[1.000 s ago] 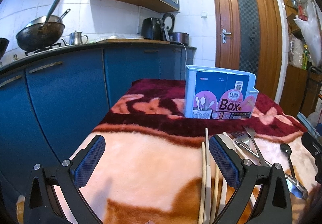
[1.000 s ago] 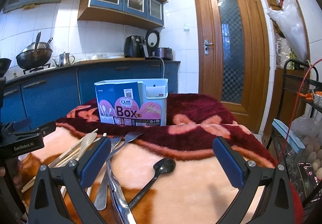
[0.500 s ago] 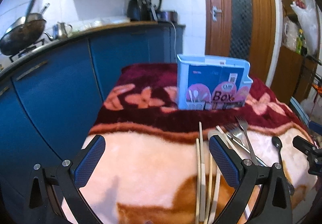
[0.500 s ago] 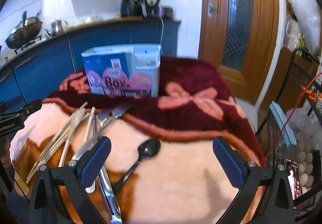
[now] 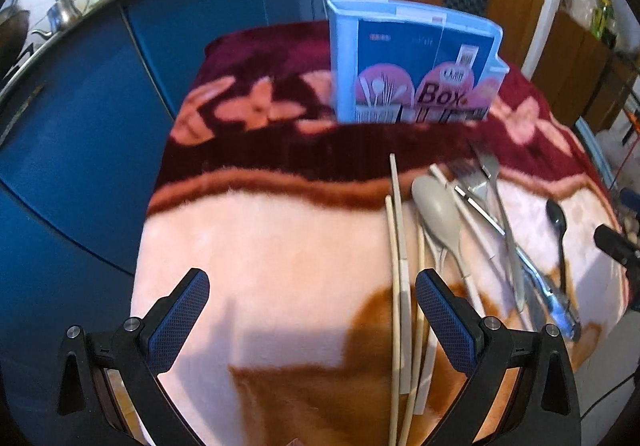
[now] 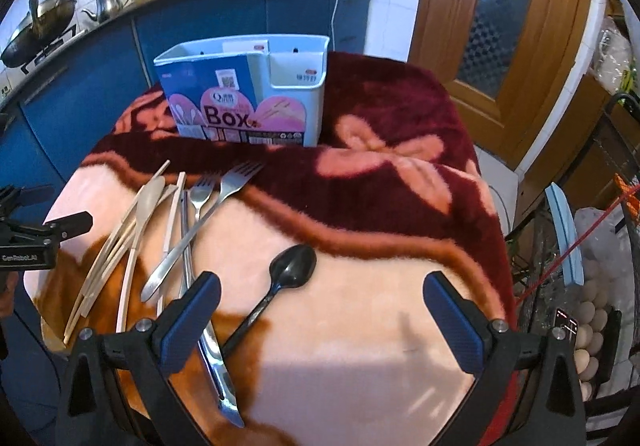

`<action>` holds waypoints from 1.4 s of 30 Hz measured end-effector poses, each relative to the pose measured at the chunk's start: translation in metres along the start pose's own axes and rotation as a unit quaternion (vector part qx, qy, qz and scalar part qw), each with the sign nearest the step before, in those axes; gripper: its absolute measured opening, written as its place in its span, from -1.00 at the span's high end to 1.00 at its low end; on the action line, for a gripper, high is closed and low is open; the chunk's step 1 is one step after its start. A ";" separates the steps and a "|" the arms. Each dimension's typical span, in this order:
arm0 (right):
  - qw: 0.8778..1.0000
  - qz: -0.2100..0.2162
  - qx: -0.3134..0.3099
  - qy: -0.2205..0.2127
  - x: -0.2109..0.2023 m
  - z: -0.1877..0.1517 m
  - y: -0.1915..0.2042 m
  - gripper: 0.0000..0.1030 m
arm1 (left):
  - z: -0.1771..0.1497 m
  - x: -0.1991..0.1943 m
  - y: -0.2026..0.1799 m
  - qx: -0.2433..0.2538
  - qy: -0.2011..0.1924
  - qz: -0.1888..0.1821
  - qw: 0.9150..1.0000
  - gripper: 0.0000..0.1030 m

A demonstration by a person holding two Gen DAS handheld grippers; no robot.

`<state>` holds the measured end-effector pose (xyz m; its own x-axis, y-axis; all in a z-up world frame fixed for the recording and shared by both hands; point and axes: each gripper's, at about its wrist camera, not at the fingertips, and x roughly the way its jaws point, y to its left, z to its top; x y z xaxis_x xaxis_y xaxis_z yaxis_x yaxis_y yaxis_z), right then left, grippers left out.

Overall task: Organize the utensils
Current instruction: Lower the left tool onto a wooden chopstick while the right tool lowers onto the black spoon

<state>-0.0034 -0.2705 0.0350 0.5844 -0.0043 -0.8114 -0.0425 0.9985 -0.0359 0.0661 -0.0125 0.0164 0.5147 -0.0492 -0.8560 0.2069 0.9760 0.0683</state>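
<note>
A light blue utensil box (image 5: 416,57) (image 6: 248,93) with a "Box" label stands upright at the far side of the blanket-covered table (image 5: 280,246). Loose utensils lie in front of it: wooden chopsticks (image 5: 398,278) (image 6: 108,250), a beige plastic spoon (image 5: 438,213) (image 6: 146,201), two metal forks (image 6: 208,213), a metal knife (image 6: 218,366) and a black spoon (image 6: 280,286) (image 5: 558,221). My left gripper (image 5: 312,318) hovers open above the blanket, its right finger over the chopsticks. My right gripper (image 6: 320,322) is open above the black spoon's handle. Neither holds anything.
Blue kitchen cabinets (image 5: 80,105) run along the left, with a wok (image 6: 36,29) and kettle (image 6: 108,1) on the counter. A wooden door (image 6: 500,25) stands behind the table. A rack with eggs (image 6: 592,330) sits to the right of the table edge.
Both grippers have risen and tilted down, so the views now look onto the utensils from above. The utensils and box have not moved.
</note>
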 end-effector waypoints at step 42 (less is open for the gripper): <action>0.995 0.023 -0.018 0.097 0.029 0.016 0.005 -0.72 | 0.010 0.047 -0.015 0.011 0.129 -0.029 0.991 -0.43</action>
<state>0.0261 -0.2646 0.0205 0.4143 0.0270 -0.9098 -0.0960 0.9953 -0.0142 0.0954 -0.0318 -0.0198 0.2725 -0.0474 -0.9610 0.2501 0.9679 0.0232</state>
